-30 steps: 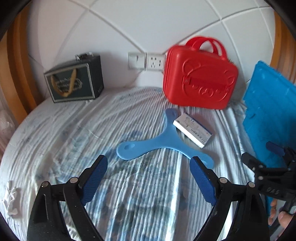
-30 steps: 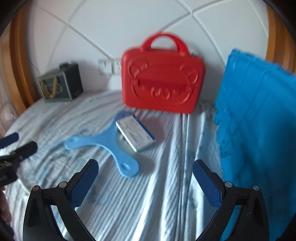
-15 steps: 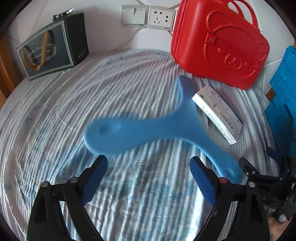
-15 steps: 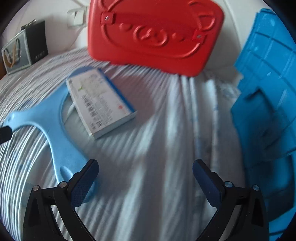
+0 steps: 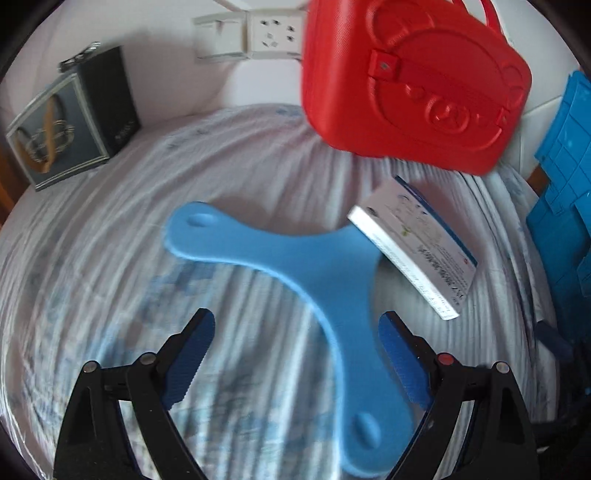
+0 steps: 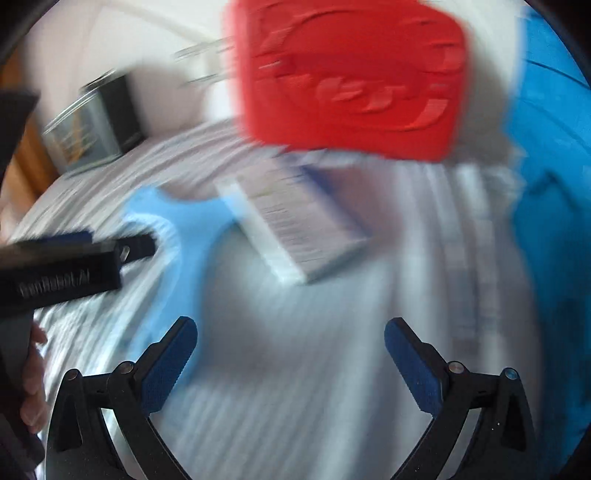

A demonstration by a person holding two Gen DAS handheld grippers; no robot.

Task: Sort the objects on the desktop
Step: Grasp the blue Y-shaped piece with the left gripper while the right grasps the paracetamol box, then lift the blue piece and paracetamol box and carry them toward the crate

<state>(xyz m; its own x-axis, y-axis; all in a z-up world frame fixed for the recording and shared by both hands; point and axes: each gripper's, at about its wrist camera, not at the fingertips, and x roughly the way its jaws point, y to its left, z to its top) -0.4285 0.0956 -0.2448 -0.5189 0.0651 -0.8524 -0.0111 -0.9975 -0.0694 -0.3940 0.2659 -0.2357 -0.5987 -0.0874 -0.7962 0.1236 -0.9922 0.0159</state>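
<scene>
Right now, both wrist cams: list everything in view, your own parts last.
three-armed flat toy: 1, light blue, on the bedsheet, one arm between the left gripper's fingers
small carton: 1, white and blue, partly resting on the toy
case: 1, red, upright at the back
crate: 1, blue, right edge
gift bag: 1, dark, back left
wall sockets: white, on the wall
bedsheet: 1, white-blue striped
left gripper: open
right gripper: open, over bare sheet

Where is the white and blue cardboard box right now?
In the left wrist view the white and blue cardboard box lies right of centre on the striped cloth, its near edge overlapping one arm of the flat blue three-armed boomerang, just below the red plastic case.
</scene>
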